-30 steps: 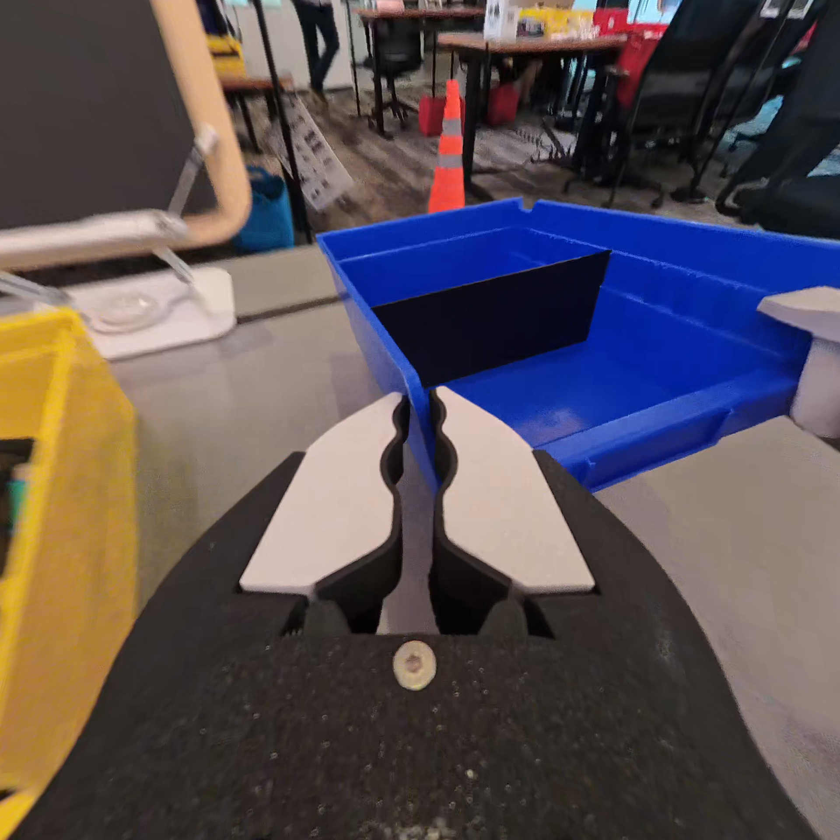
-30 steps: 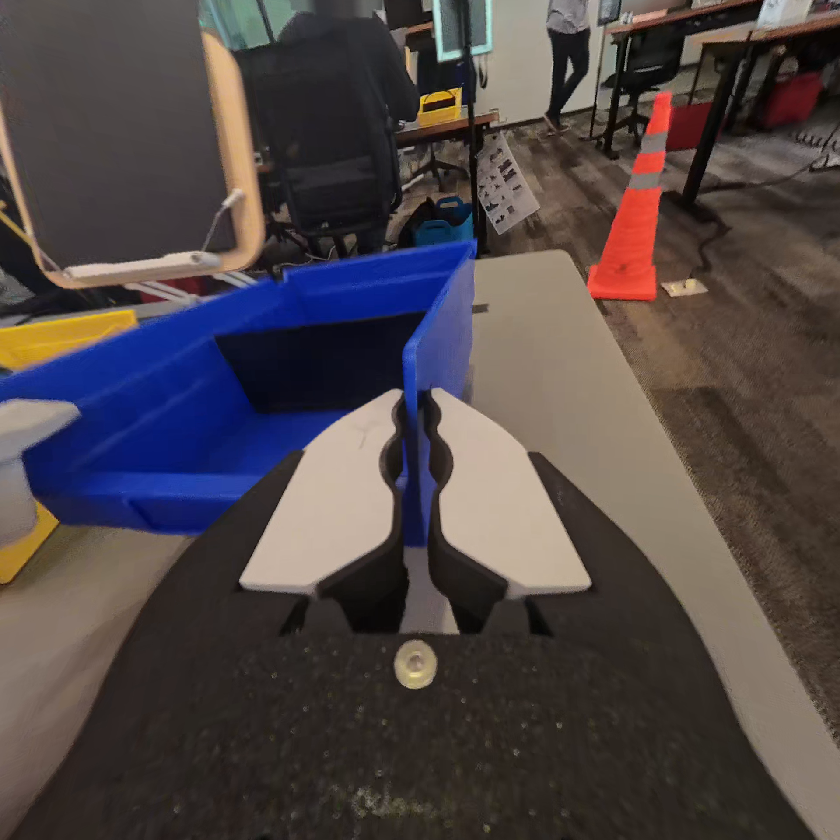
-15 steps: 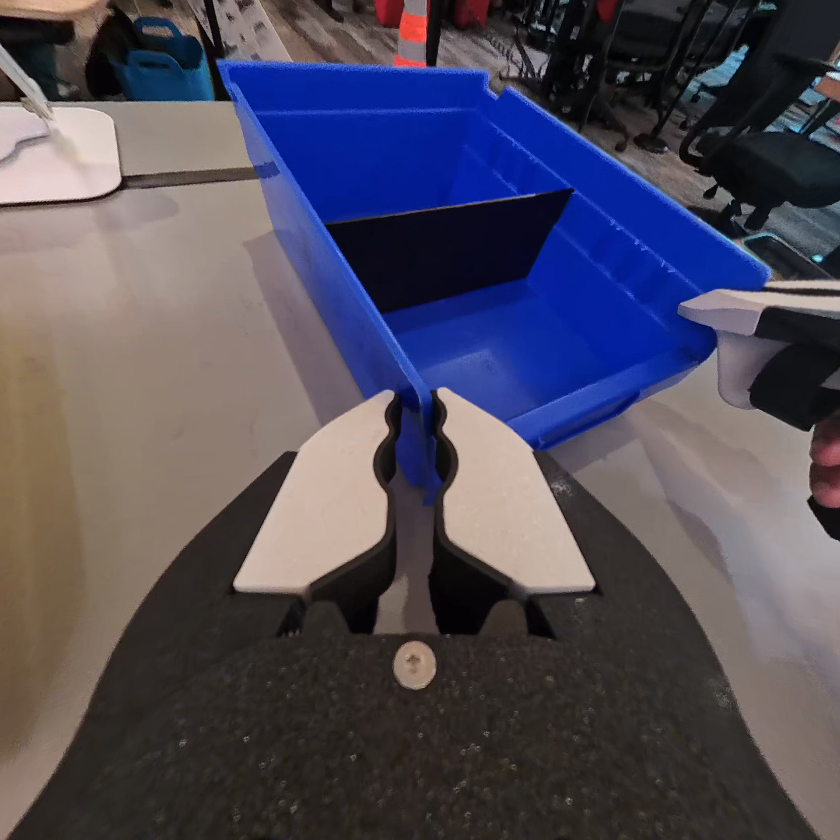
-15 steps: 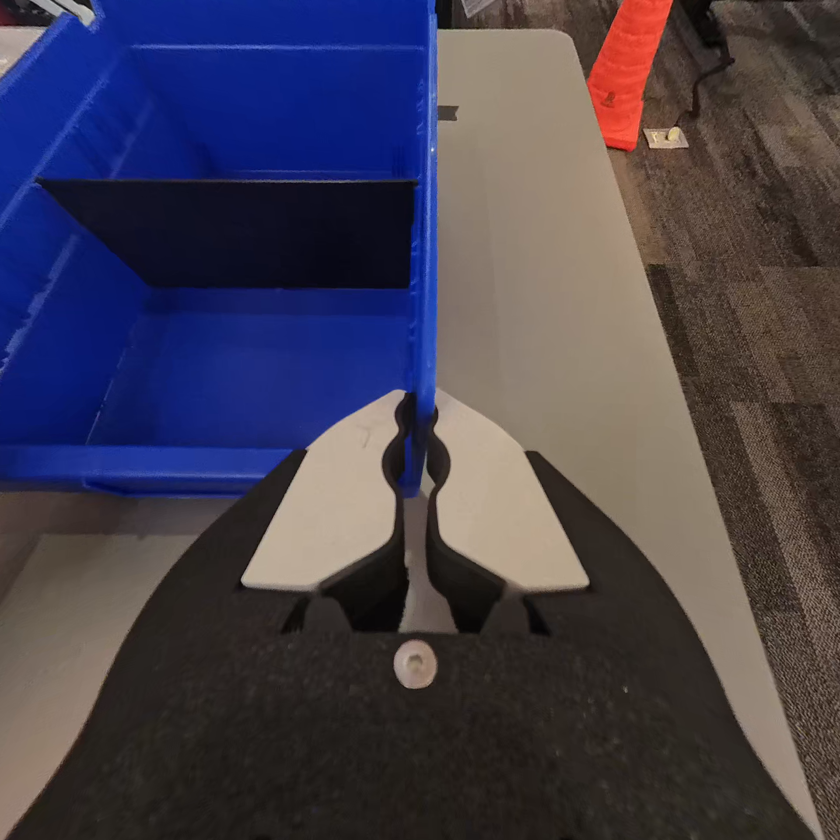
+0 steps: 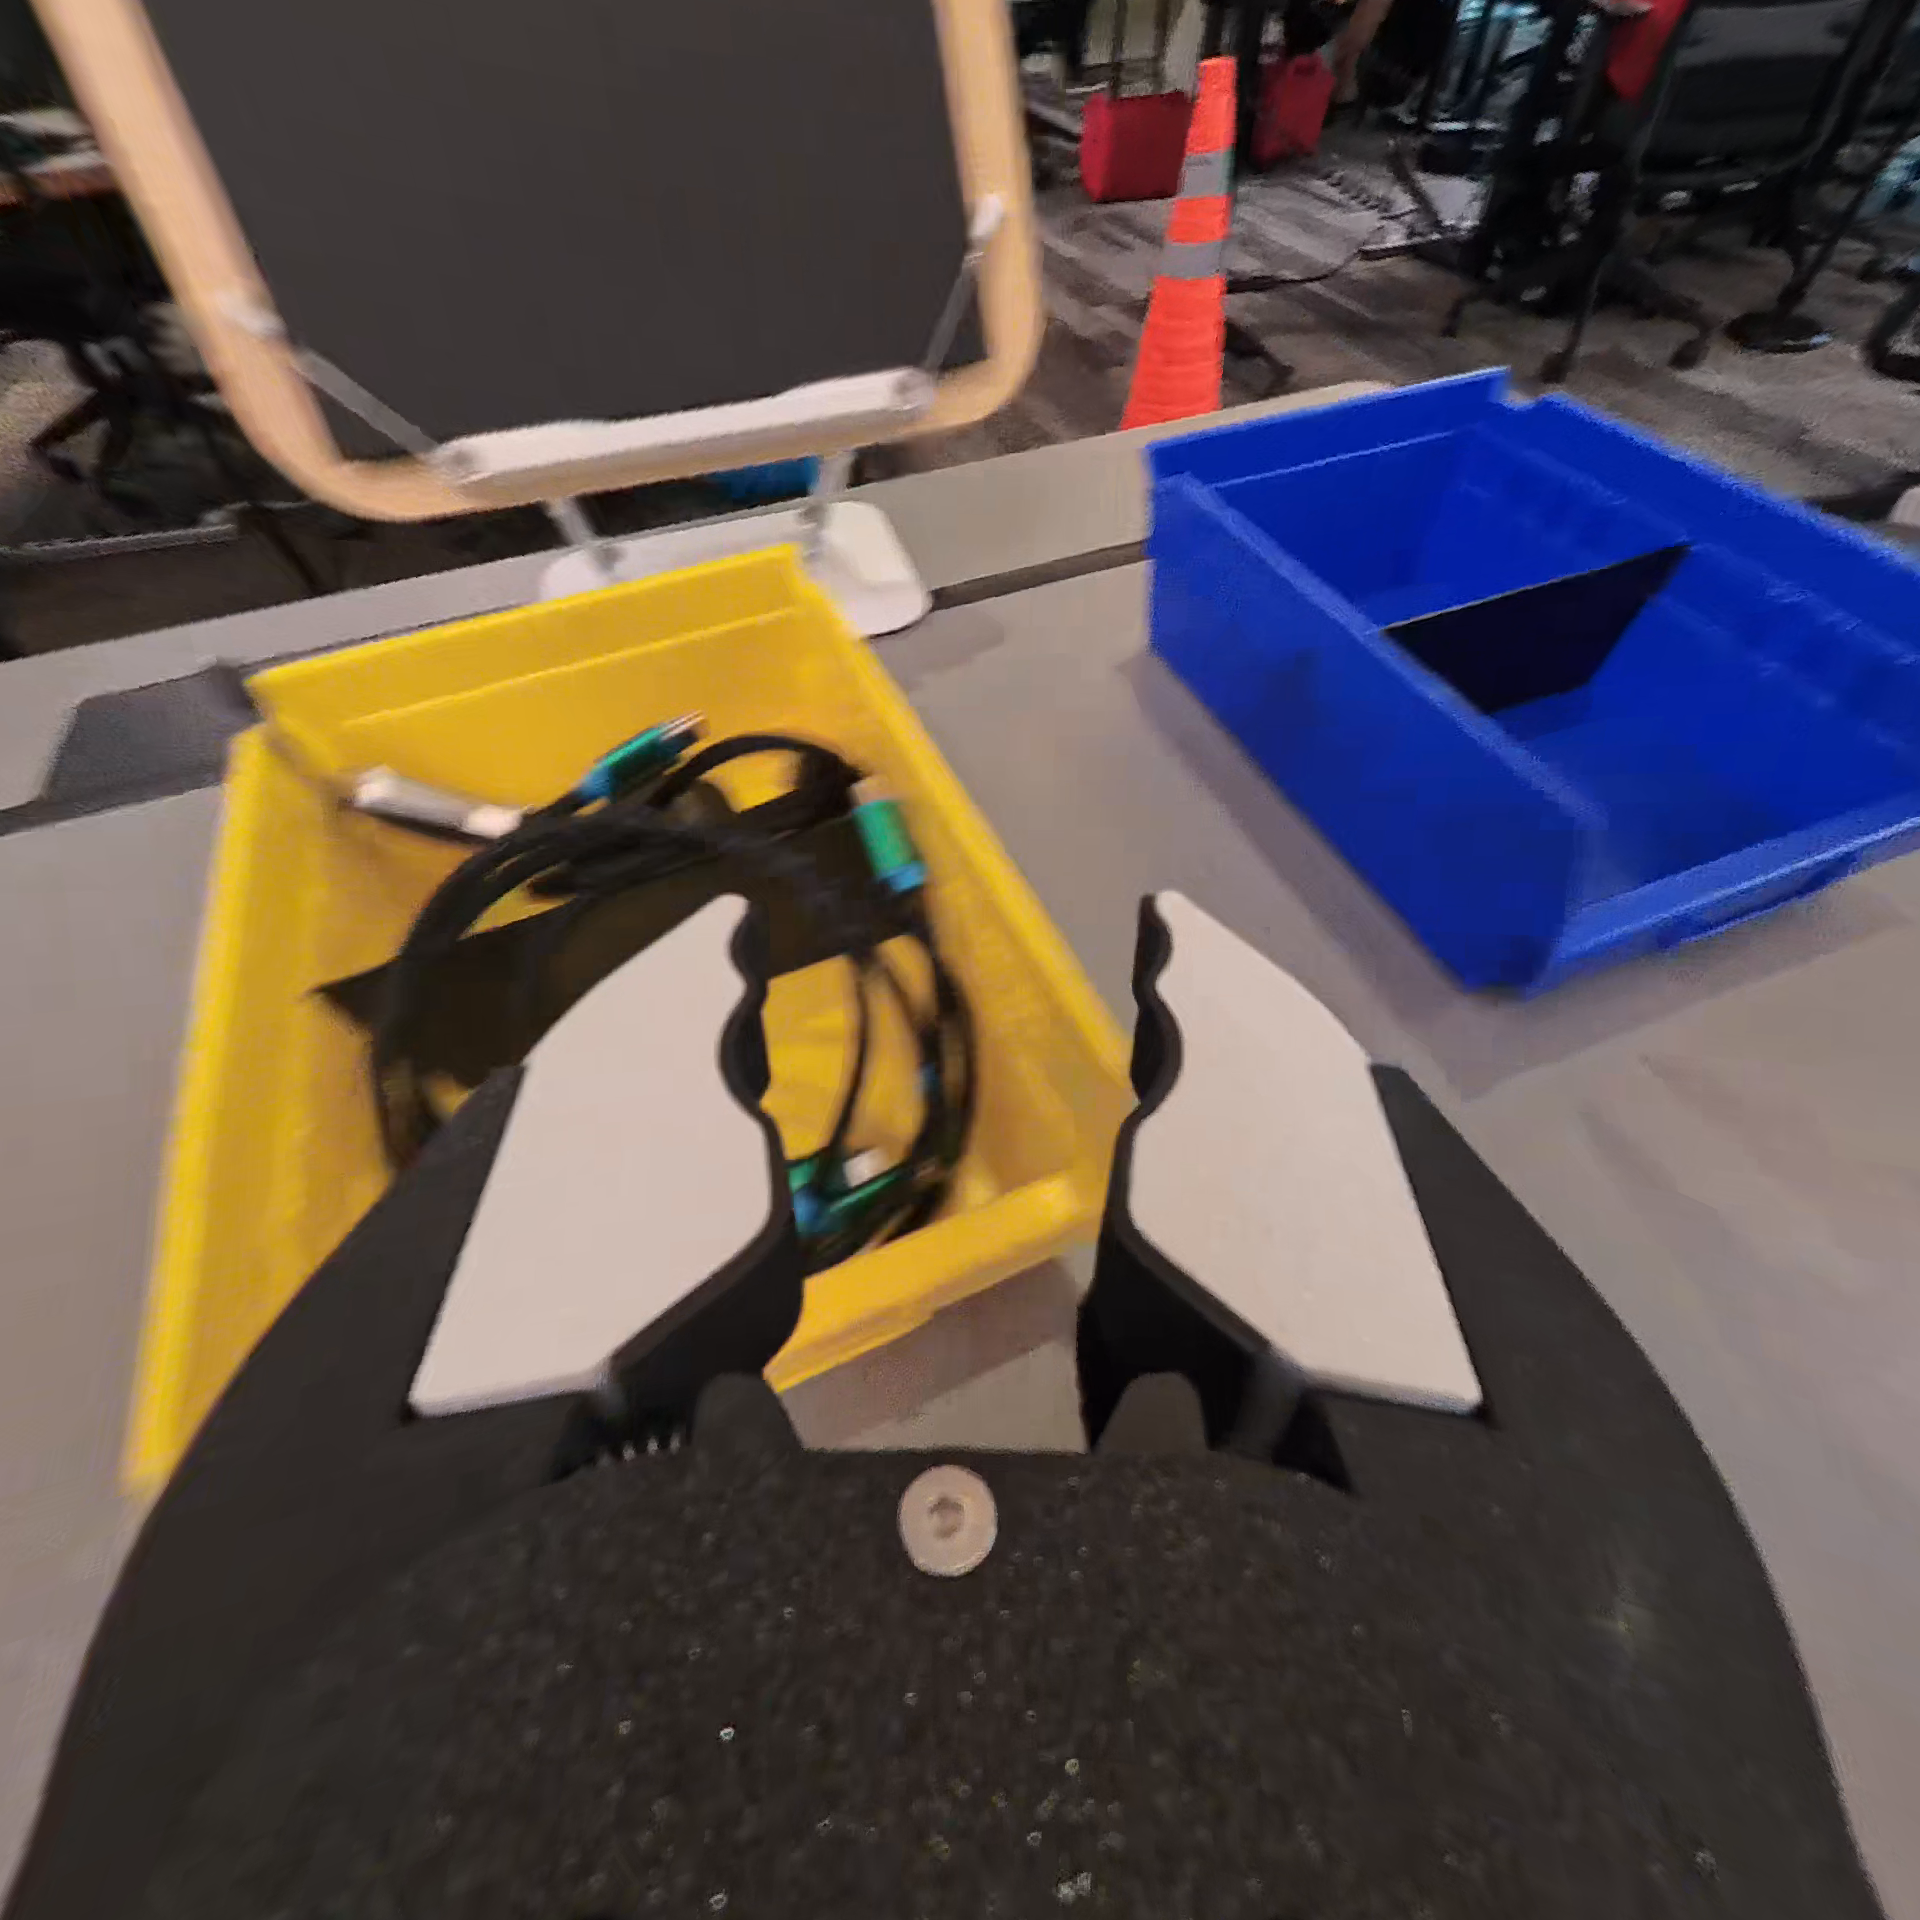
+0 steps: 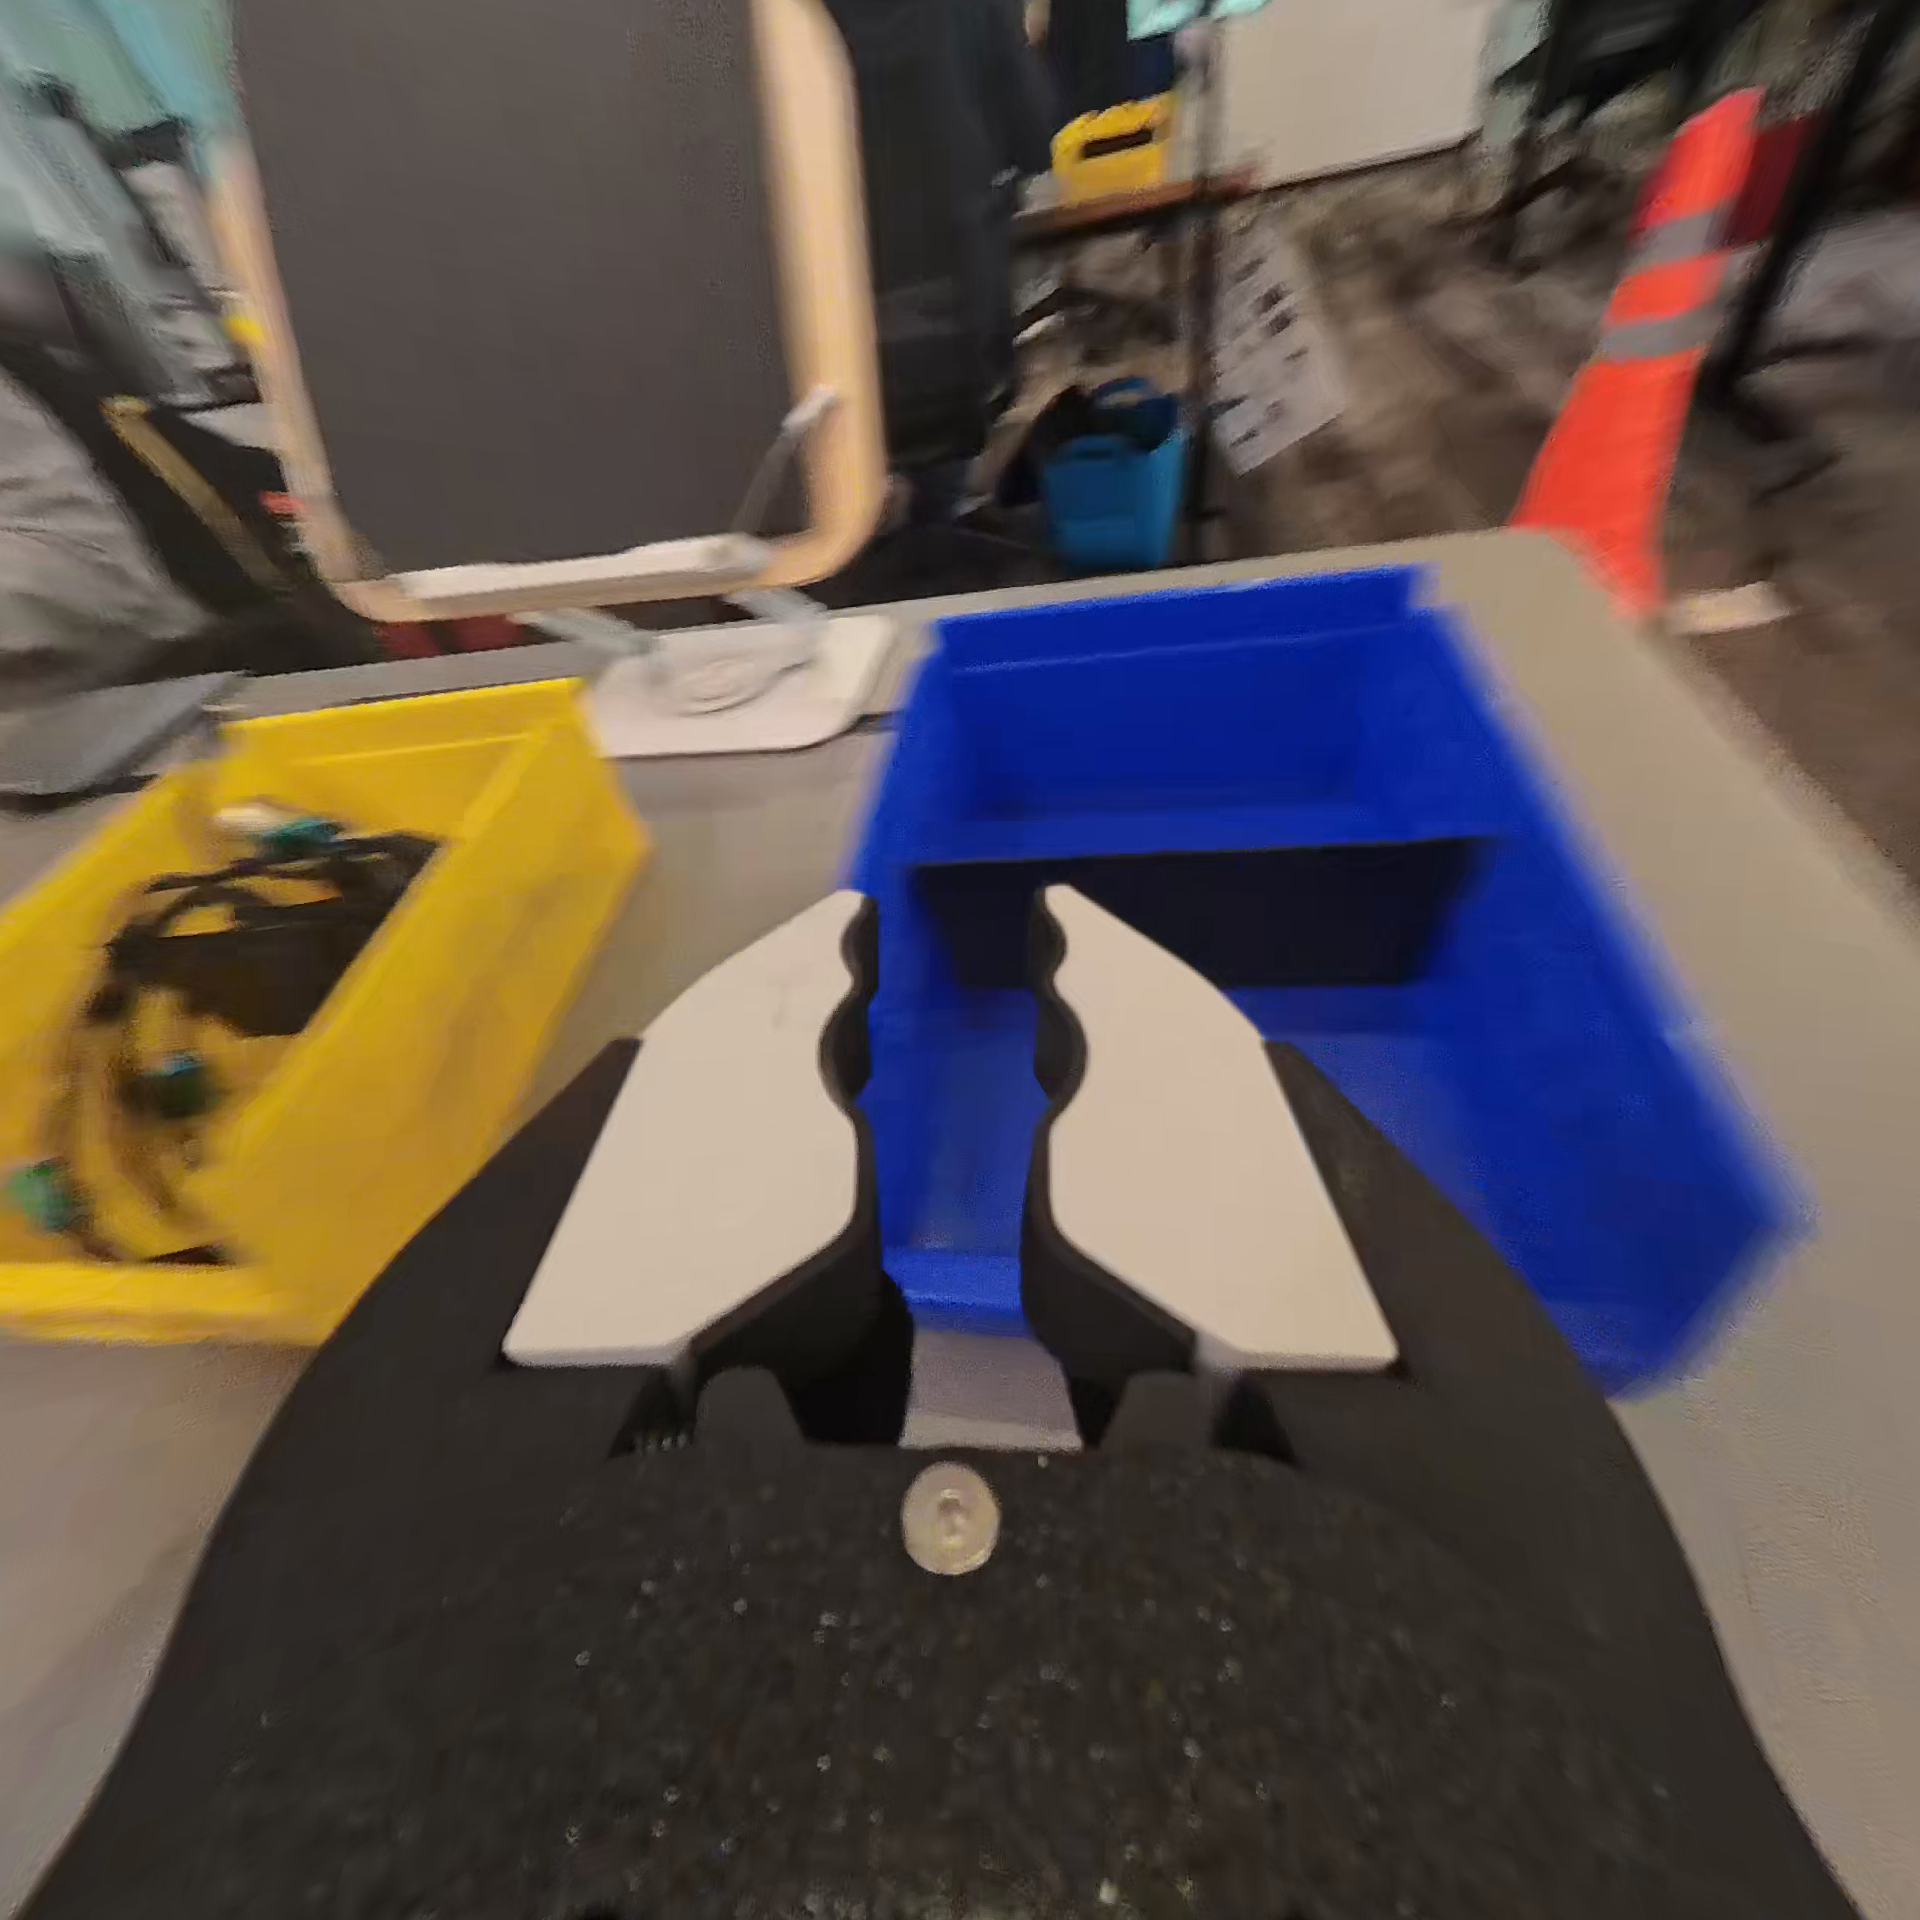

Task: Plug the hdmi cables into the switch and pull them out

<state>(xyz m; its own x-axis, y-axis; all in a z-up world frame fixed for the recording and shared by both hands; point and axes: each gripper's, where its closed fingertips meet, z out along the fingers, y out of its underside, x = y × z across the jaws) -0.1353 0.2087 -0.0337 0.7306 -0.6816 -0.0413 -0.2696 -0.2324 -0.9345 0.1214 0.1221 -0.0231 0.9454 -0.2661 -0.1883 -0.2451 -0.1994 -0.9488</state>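
Two grippers: your left gripper (image 5: 940, 925) and right gripper (image 6: 956, 914) gape, holding nothing, having released the empty blue plastic bin (image 6: 1558, 1039).
Next: tangled black HDMI cables (image 5: 727, 883) await.

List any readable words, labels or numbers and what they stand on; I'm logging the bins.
None can be read.
Printed sheet on the stand behind the table: too blurred.
Yellow bin, blue bin, left gripper, right gripper: no lettering visible.
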